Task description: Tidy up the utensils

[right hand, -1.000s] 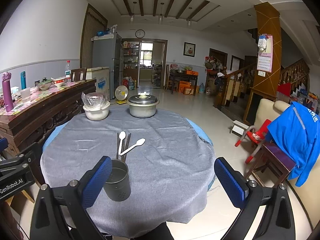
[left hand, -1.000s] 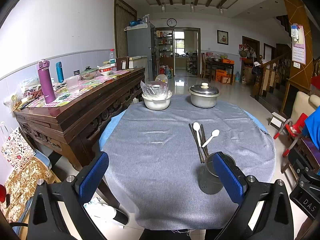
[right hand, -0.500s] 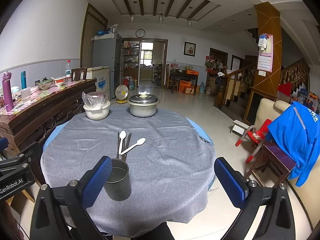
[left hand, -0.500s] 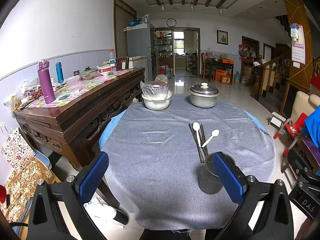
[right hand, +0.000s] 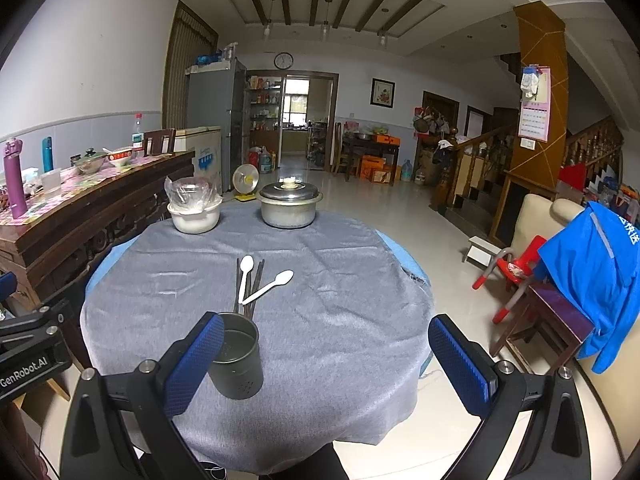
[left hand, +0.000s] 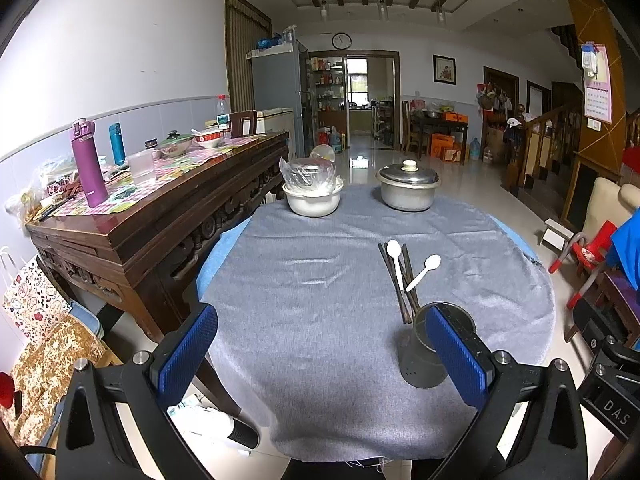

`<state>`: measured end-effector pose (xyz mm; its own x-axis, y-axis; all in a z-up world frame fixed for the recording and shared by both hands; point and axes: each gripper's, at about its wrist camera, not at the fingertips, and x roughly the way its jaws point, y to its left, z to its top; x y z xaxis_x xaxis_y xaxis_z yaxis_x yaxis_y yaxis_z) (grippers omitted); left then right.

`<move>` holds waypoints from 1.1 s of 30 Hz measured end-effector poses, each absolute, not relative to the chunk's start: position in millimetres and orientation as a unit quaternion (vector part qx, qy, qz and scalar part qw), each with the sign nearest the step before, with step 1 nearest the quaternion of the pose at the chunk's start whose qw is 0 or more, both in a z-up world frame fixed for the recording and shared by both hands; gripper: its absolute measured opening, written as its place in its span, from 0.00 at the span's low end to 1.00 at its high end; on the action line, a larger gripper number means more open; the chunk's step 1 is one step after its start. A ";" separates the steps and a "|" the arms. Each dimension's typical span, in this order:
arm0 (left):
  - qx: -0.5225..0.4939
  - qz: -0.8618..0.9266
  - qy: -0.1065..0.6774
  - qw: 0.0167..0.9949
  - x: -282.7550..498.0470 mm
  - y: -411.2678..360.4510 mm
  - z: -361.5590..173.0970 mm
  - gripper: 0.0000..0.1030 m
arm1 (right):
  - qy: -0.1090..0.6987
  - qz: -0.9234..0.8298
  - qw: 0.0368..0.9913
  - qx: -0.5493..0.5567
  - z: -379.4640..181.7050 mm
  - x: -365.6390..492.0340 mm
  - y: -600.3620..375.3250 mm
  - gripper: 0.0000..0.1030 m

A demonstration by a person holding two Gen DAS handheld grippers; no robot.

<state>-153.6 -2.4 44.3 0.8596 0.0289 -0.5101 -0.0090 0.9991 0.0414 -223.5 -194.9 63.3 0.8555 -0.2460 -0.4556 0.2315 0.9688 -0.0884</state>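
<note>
Two white plastic spoons (left hand: 394, 258) (right hand: 245, 276) and dark wooden chopsticks (left hand: 400, 292) (right hand: 256, 284) lie together on the grey tablecloth (left hand: 320, 300) (right hand: 340, 300). A grey metal utensil cup (left hand: 424, 356) (right hand: 238, 360) stands upright just in front of them. My left gripper (left hand: 320, 356) is open and empty at the near table edge, its right finger in front of the cup. My right gripper (right hand: 326, 360) is open and empty, its left finger in front of the cup.
A white bowl with a plastic bag (left hand: 312, 196) (right hand: 194, 216) and a lidded metal pot (left hand: 408, 192) (right hand: 289, 206) stand at the table's far side. A dark wooden sideboard (left hand: 152, 216) stands left. A red stool (right hand: 516, 268) and chair with blue jacket (right hand: 592, 272) stand right.
</note>
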 end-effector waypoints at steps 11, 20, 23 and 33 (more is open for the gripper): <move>0.013 0.014 0.286 0.958 -117.7 0.0 35.5 1.00 | 0.258 -0.128 0.957 -0.024 54.6 -191.8 -193.2 1.00; 0.014 0.020 0.311 0.950 -79.5 -0.5 19.3 1.00 | 0.282 -0.131 0.950 -0.027 41.8 -155.6 -198.0 1.00; 0.014 0.022 0.320 0.947 -68.9 -0.5 13.6 1.00 | 0.287 -0.130 0.949 -0.026 37.6 -145.6 -199.1 1.00; 0.019 0.023 0.338 0.941 -40.8 -5.4 0.4 1.00 | 0.304 -0.130 0.943 -0.027 26.1 -116.2 -200.9 1.00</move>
